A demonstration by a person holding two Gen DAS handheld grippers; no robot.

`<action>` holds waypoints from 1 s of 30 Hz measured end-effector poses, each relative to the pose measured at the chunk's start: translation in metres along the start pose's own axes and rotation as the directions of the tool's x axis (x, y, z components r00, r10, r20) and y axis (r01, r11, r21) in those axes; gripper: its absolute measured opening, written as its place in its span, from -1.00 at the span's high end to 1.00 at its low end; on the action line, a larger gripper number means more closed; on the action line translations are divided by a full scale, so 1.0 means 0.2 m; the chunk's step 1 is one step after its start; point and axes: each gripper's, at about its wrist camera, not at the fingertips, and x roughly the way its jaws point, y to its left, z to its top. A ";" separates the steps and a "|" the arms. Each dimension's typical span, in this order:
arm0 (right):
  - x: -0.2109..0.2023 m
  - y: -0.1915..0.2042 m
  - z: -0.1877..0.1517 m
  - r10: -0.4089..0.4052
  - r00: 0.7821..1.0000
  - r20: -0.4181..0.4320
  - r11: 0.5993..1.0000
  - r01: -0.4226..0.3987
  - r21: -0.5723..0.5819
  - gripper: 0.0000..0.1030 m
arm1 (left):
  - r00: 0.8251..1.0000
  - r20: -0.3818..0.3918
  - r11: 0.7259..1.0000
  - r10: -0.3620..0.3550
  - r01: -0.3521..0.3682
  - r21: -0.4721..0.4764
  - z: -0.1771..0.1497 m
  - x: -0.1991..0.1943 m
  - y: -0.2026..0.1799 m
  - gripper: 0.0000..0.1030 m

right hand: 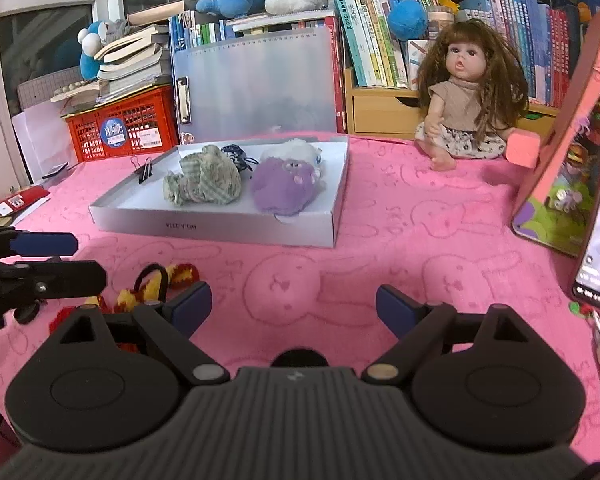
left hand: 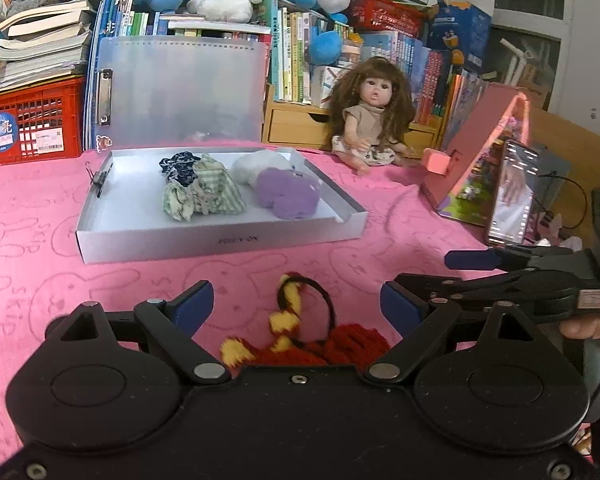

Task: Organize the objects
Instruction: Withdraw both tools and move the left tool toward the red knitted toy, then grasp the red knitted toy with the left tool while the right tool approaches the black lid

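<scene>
left gripper (left hand: 296,302): jaws spread wide over the red-yellow knit scrunchie (left hand: 300,336), not pinching it
right gripper (right hand: 294,304): spread, nothing between
white tray (left hand: 220,240): 4 soft bits inside

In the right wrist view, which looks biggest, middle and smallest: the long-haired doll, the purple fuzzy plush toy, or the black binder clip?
1. Long-haired doll, though farther back.
2. Purple fuzzy plush toy.
3. Black binder clip, clearly smallest.
</scene>
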 end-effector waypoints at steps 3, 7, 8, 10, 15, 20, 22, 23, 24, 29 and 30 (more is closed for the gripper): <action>-0.02 0.01 -0.03 -0.015 1.000 0.002 1.000 0.015 -0.011 -0.83 | 1.000 0.007 1.000 -0.003 0.003 -0.003 -0.04 -0.04 -0.04 -0.75; -0.04 0.01 -0.06 -0.030 1.000 0.006 0.999 0.030 -0.022 -0.83 | 1.000 0.010 1.000 0.002 -0.002 0.005 -0.09 -0.07 -0.09 -0.75; -0.04 0.01 -0.07 -0.034 0.999 0.007 0.999 0.034 -0.023 -0.83 | 1.000 0.012 1.000 0.006 -0.006 0.009 -0.10 -0.08 -0.10 -0.76; -0.05 0.01 -0.08 -0.041 0.999 0.011 0.999 0.041 -0.022 -0.83 | 1.000 0.017 1.000 0.019 -0.019 0.020 -0.12 -0.09 -0.12 -0.78; -0.05 0.01 -0.12 -0.052 0.999 0.011 0.998 0.052 -0.033 -0.83 | 0.999 0.018 0.998 0.050 -0.051 0.035 -0.16 -0.09 -0.16 -0.80; -0.07 0.02 -0.14 -0.057 0.998 0.026 0.996 0.058 -0.060 -0.83 | 0.997 0.013 0.997 0.073 -0.074 0.022 -0.17 -0.07 -0.17 -0.81; -0.07 0.02 -0.15 -0.058 0.998 0.029 0.996 0.060 -0.061 -0.83 | 0.997 0.009 0.997 0.080 -0.080 0.011 -0.17 -0.06 -0.16 -0.81; -0.07 0.02 -0.15 -0.059 0.998 0.029 0.996 0.061 -0.059 -0.83 | 0.997 0.008 0.997 0.082 -0.082 0.006 -0.17 -0.06 -0.16 -0.81; -0.07 0.02 -0.15 -0.060 0.998 0.030 0.997 0.061 -0.054 -0.83 | 0.997 0.006 0.997 0.083 -0.083 0.002 -0.17 -0.05 -0.16 -0.81; -0.07 0.00 -0.16 -0.055 0.998 0.023 0.998 0.055 -0.031 -0.82 | 0.996 -0.008 0.996 0.090 -0.090 -0.016 -0.18 -0.03 -0.16 -0.81; -0.06 0.00 -0.17 -0.055 0.998 0.022 0.998 0.055 -0.031 -0.82 | 0.995 -0.009 0.995 0.095 -0.095 -0.017 -0.18 -0.03 -0.16 -0.81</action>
